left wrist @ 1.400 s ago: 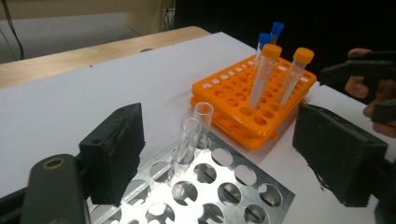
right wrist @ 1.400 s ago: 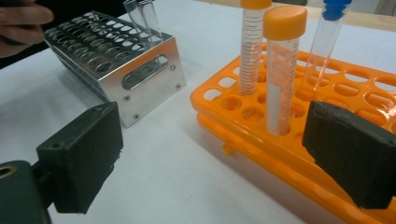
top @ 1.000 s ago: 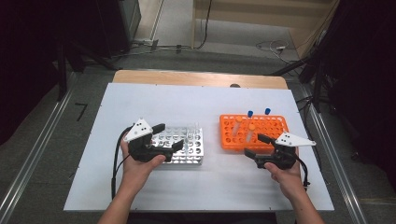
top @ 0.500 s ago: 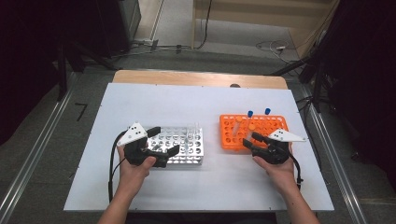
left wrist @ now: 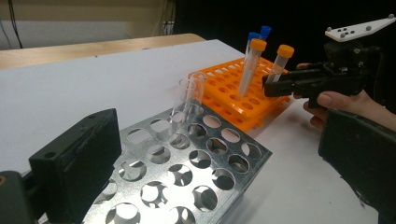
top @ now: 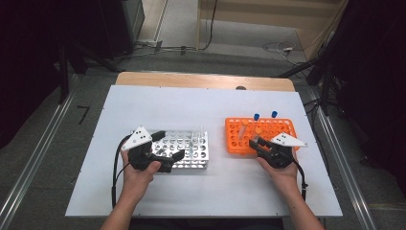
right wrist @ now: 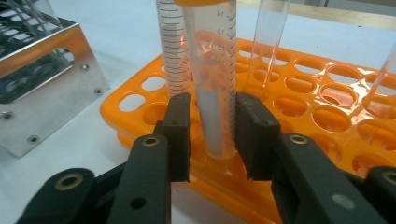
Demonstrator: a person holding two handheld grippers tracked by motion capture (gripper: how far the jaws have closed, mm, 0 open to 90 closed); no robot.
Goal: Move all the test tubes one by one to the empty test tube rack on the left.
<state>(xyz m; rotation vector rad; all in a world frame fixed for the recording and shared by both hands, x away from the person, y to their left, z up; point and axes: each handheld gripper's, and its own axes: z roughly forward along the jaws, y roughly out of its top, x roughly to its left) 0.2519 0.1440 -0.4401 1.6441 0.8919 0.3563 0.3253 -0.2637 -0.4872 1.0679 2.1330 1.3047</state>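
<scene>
An orange tube rack [top: 282,127] sits right of centre on the white table, and a metal rack [top: 201,153] sits left of it. My right gripper [top: 254,143] reaches into the orange rack's near left corner. Its jaws have just been closing, and in the right gripper view [right wrist: 212,135] the pads sit against an upright orange-capped tube [right wrist: 215,84]. My left gripper [top: 168,145] hangs wide open over the metal rack's near left part [left wrist: 215,163], holding nothing. A clear glass tube [left wrist: 189,107] stands in the metal rack. Two blue-capped tubes [left wrist: 264,32] stand at the orange rack's far edge.
A second orange-capped tube [left wrist: 258,45] leans in the orange rack [left wrist: 233,79] beside the gripped one. The white table top [top: 191,105] has bare room behind and in front of both racks. A wooden strip [top: 201,80] runs along its far edge, and metal rails [top: 335,143] flank it.
My right gripper has slid left and down to the orange rack, and its jaws have closed around the orange-capped tube. The left hand has stayed over the metal rack, with its jaws a little wider.
</scene>
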